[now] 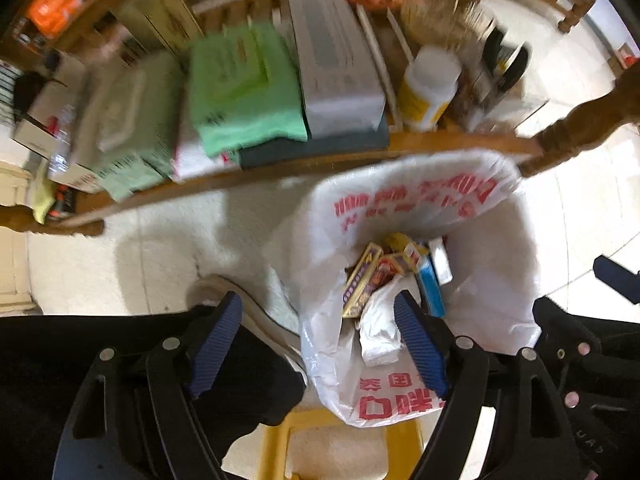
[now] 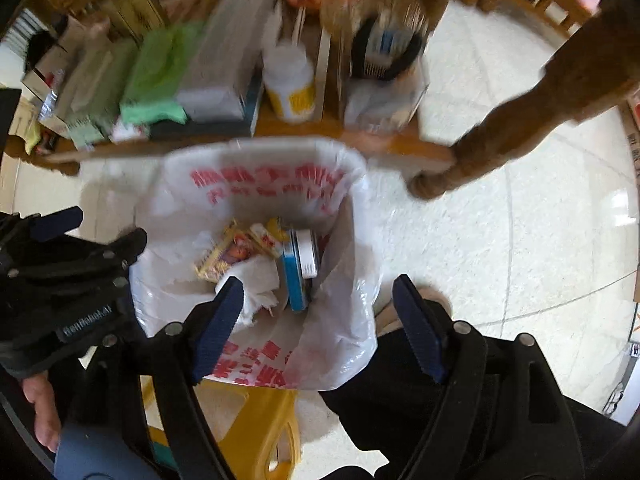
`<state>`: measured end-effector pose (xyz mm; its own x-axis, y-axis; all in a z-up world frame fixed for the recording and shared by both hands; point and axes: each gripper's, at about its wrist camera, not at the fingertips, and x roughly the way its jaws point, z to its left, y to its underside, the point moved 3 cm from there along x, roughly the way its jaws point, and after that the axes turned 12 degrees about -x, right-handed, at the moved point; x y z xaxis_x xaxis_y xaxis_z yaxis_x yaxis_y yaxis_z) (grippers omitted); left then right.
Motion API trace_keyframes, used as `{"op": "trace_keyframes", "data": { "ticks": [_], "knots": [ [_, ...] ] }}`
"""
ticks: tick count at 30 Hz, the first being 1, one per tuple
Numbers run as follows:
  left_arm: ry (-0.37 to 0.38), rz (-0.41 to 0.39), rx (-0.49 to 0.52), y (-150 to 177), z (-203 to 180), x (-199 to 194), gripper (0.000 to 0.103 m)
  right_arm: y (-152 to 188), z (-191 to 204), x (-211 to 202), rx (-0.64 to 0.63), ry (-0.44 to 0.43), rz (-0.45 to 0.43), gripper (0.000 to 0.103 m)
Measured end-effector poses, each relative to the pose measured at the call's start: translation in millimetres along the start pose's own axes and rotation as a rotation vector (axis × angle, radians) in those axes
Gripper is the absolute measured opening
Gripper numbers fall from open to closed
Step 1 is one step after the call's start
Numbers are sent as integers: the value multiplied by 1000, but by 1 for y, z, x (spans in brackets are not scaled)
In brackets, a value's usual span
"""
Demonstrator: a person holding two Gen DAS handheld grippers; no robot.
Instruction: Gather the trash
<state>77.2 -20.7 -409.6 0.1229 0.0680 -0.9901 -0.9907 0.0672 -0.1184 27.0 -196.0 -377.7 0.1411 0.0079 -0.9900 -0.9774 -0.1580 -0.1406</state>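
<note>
Trash bag, thin white plastic lining a bin on the floor beside the wooden shelf, held cartons and crumpled paper; light, limp, slippery; best pinched at the rim; left gripper and right gripper both hung wide open, empty.

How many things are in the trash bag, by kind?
Small boxes, red and yellow: 2
Blue box: 1
White box: 1
Crumpled white tissue: 1
Total: 5 that show; more may hide under them in the trash bag.
</note>
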Motion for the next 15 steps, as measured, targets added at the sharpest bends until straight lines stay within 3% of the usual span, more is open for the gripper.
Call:
{"op": "trace_keyframes", "data": {
  "ticks": [2, 5, 11, 15],
  "knots": [
    [3, -93, 8, 5, -1, -29, 77, 2, 3, -23, 6, 10, -62, 81],
    [-9, -228, -11, 13, 5, -71, 77, 8, 8, -62, 13, 48, -162, 82],
    [45, -409, -69, 27, 21, -146, 79, 27, 13, -142, 62, 67, -369, 82],
    [67, -578, -114, 39, 30, -207, 87, 40, 14, -198, 97, 109, -532, 86]
  ]
}}
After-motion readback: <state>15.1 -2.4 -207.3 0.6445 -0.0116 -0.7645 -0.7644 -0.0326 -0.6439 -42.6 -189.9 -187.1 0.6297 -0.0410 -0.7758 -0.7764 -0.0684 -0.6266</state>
